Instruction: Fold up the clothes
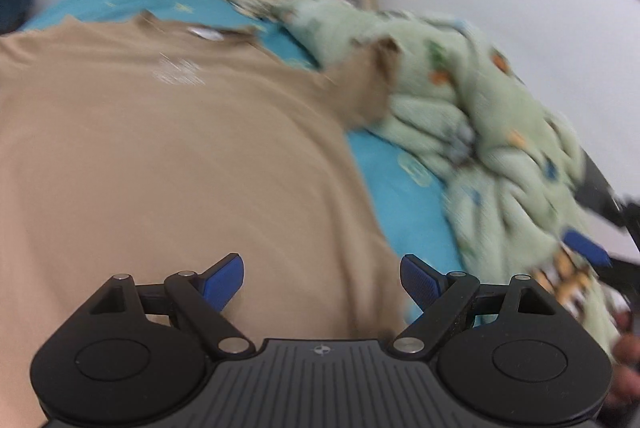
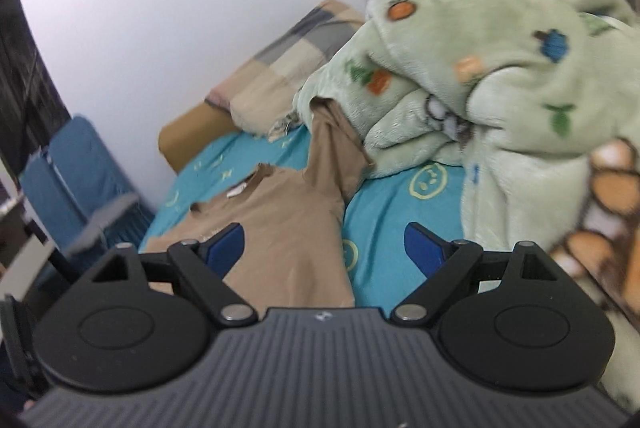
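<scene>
A tan T-shirt (image 1: 168,164) lies spread flat on the blue bedsheet (image 1: 400,196), neck toward the far end, one sleeve (image 1: 368,84) rumpled against the green blanket. My left gripper (image 1: 322,282) hovers open over the shirt's lower part, nothing between its blue pads. The right wrist view shows the same shirt (image 2: 288,228) from its right side, its sleeve (image 2: 336,148) lying up against the blanket. My right gripper (image 2: 324,248) is open and empty above the shirt's edge and the bedsheet (image 2: 400,188). A blue fingertip of the right gripper (image 1: 586,248) shows at the left wrist view's right edge.
A bunched pale green fleece blanket (image 2: 520,76) with small prints fills the bed's right side. A checked pillow (image 2: 288,68) and a yellow cushion (image 2: 188,132) lie at the head by the white wall. A blue chair (image 2: 80,180) stands left of the bed.
</scene>
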The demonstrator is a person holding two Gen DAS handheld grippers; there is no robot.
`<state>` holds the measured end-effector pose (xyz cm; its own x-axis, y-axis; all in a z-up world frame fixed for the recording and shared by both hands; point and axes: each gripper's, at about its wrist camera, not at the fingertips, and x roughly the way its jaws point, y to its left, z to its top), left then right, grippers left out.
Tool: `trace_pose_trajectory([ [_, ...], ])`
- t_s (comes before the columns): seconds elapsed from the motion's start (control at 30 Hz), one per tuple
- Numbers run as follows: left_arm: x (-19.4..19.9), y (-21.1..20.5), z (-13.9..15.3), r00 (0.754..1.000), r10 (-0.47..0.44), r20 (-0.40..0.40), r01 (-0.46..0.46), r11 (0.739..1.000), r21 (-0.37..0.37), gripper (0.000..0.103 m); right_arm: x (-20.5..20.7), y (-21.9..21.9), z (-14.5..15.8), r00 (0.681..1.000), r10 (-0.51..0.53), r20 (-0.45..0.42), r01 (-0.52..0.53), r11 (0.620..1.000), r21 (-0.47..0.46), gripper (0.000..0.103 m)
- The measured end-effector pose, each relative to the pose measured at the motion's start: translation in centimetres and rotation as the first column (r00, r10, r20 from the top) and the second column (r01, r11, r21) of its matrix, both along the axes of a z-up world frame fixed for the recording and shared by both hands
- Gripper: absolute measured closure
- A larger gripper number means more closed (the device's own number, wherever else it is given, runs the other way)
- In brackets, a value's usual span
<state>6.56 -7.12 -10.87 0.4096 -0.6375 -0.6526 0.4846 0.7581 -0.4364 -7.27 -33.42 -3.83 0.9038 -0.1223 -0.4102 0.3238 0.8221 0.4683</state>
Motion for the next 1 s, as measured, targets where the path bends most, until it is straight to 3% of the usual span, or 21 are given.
trace_pose_trajectory([
  [0.1, -2.0, -1.5, -0.5, 0.998, -0.060, 0.018, 0.059, 0.997, 0.039, 0.017, 0.1, -0.5, 0.2, 1.000, -0.001, 0.016, 0.001, 1.000, 0.008, 0.015],
  [0.2, -3.3, -3.5, -1.7, 0.995, -0.094, 0.016, 0.092, 0.991, 0.098, 0.028, 0.0, -0.5, 0.0, 1.000, -0.010, 0.024, 0.010, 1.000, -0.004, 0.015],
  [0.23, -3.6, -4.3, -2.1, 0.995, -0.101, 0.012, 0.099, 0.989, 0.114, 0.039, 0.0, -0.6, -0.1, 1.000, -0.012, 0.022, 0.013, 1.000, -0.006, 0.015],
  [0.3, -4.1, -5.9, -3.0, 0.994, -0.111, 0.014, 0.107, 0.983, 0.148, 0.071, -0.2, -0.8, -0.2, 1.000, -0.019, 0.024, 0.019, 1.000, -0.002, 0.015],
  [0.33, -4.3, -6.7, -3.3, 0.993, -0.117, 0.020, 0.112, 0.981, 0.160, 0.101, -0.4, -0.9, -0.1, 0.999, -0.021, 0.041, 0.021, 1.000, -0.005, 0.015],
  [0.43, -5.9, -9.2, -3.4, 0.984, -0.164, 0.070, 0.152, 0.977, 0.150, 0.099, -1.2, -1.2, 0.4, 0.995, -0.026, 0.098, 0.029, 0.999, -0.031, 0.015],
  [0.53, -8.7, -12.7, -4.0, 0.950, -0.282, 0.138, 0.250, 0.945, 0.209, 0.099, -1.6, -1.2, 0.9, 0.991, -0.040, 0.130, 0.052, 0.995, -0.089, 0.015],
  [0.73, -8.1, -14.9, -5.8, 0.938, -0.344, 0.044, 0.323, 0.914, 0.246, 0.096, -0.3, -1.4, 0.3, 0.995, -0.008, 0.096, 0.019, 0.994, -0.106, 0.015],
  [0.8, -7.8, -14.4, -5.7, 0.943, -0.331, 0.034, 0.316, 0.923, 0.220, 0.081, 0.2, -1.3, 0.1, 0.996, -0.002, 0.087, 0.012, 0.994, -0.107, 0.015],
  [0.87, -7.9, -13.7, -5.1, 0.952, -0.302, 0.053, 0.285, 0.934, 0.215, 0.041, 0.6, -1.1, 0.0, 0.997, 0.005, 0.080, 0.003, 0.994, -0.107, 0.015],
  [0.93, -7.9, -13.1, -4.1, 0.961, -0.267, 0.076, 0.247, 0.947, 0.207, 0.025, 0.8, -1.0, -0.1, 0.997, 0.015, 0.080, -0.007, 0.995, -0.104, 0.015],
  [1.0, -7.7, -12.1, -3.0, 0.967, -0.240, 0.080, 0.221, 0.955, 0.197, 0.021, 0.8, -0.8, -0.1, 0.997, 0.018, 0.080, -0.009, 0.994, -0.108, 0.015],
])
